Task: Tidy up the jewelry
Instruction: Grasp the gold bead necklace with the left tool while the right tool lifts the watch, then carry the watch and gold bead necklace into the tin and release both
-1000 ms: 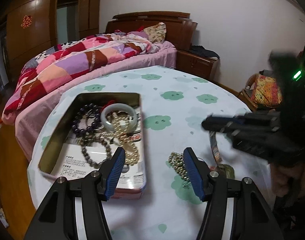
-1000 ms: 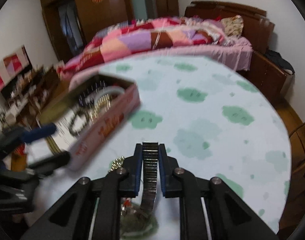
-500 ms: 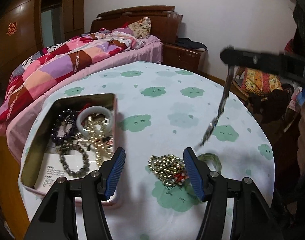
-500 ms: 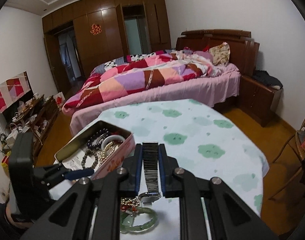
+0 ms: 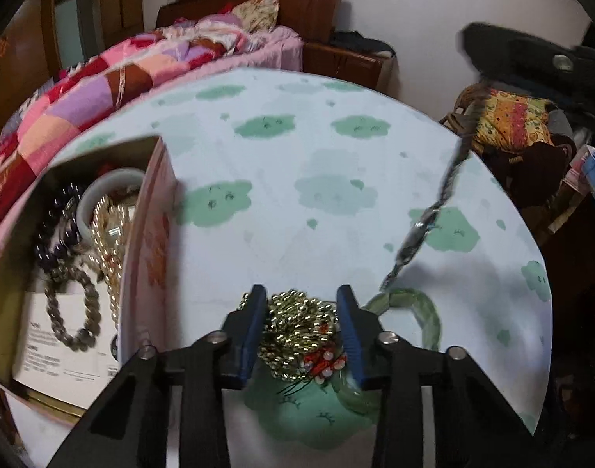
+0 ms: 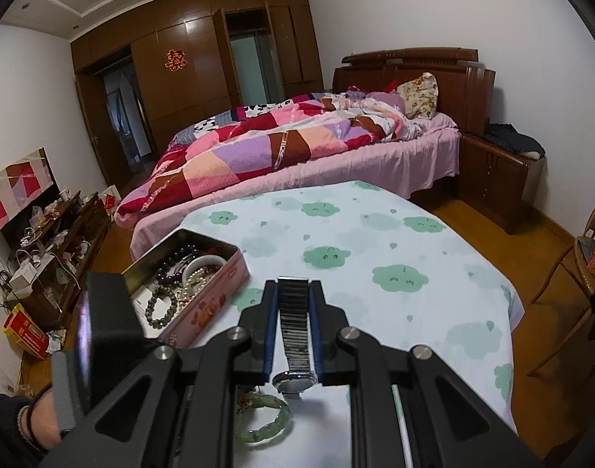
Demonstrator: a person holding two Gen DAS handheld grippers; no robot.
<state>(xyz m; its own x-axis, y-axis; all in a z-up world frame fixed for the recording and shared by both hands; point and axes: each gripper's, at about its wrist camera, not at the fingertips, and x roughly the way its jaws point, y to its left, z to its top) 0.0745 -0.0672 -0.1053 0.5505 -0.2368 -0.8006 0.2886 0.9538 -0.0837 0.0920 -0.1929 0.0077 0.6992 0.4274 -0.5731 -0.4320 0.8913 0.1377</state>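
- The bed (image 6: 336,148) stands just behind the bench (image 6: 375,241), which has a pale cloth with green clouds.
- A patchwork quilt (image 6: 258,144) lies on the bed.
- A floral pillow (image 6: 418,95) leans at its dark wooden headboard (image 6: 410,64).
- A brown wardrobe (image 6: 188,78) fills the wall beyond the bed.
- A nightstand (image 6: 500,171) sits right of the bed.
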